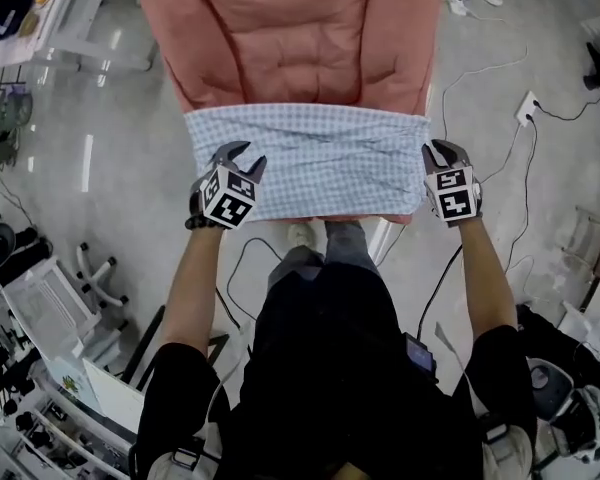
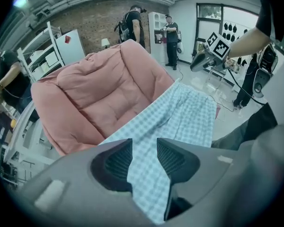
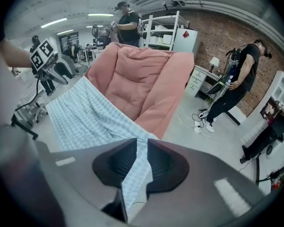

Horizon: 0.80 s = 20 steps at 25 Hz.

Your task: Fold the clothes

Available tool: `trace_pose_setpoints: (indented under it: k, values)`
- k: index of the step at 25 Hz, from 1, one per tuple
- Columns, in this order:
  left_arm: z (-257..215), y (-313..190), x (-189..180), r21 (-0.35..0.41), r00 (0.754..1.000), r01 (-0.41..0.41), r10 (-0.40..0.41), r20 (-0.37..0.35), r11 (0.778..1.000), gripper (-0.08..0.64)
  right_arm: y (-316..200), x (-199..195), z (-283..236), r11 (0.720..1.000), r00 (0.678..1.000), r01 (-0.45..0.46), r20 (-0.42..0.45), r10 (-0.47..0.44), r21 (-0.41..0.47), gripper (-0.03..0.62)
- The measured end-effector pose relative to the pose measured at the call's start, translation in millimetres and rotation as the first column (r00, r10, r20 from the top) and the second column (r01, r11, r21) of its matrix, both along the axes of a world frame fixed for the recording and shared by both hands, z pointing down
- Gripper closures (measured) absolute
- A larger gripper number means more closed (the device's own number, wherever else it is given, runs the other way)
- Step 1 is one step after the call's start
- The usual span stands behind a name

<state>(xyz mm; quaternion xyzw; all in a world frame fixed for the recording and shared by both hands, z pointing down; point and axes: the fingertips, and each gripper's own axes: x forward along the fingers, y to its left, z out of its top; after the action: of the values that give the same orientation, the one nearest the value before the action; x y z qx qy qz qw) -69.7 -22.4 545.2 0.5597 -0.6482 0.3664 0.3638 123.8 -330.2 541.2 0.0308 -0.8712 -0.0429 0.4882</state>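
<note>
Our left tool is clamped on a bunched corner of the checked cloth. The cloth stretches across the front of the pink padded seat to our right tool, whose jaws are nearly together on the other corner. We judge the fold half made; next, both corners must land evenly. Open floor flanks the seat, with a socket block at right.
</note>
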Motion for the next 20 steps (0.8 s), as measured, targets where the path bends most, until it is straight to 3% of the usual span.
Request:
trace_pose_setpoints:
  k: [5, 15, 20]
  values:
    - [17, -42, -19, -0.03, 1.0, -0.029, 0.029, -0.008, 0.999, 0.387, -33, -21, 25, 0.997, 0.997, 0.072, -0.042, -0.072, 0.001, 0.508]
    - [55, -66, -38, -0.115, 0.994, -0.105, 0.102, -0.032, 0.988, 0.387, -52, -39, 75, 0.972, 0.96, 0.23, -0.156, -0.234, -0.043, 0.46]
    - [67, -70, -53, -0.175, 0.988, -0.157, 0.153, -0.032, 0.972, 0.385, -53, -36, 88, 0.965, 0.952, 0.209, -0.193, -0.238, -0.161, 0.435]
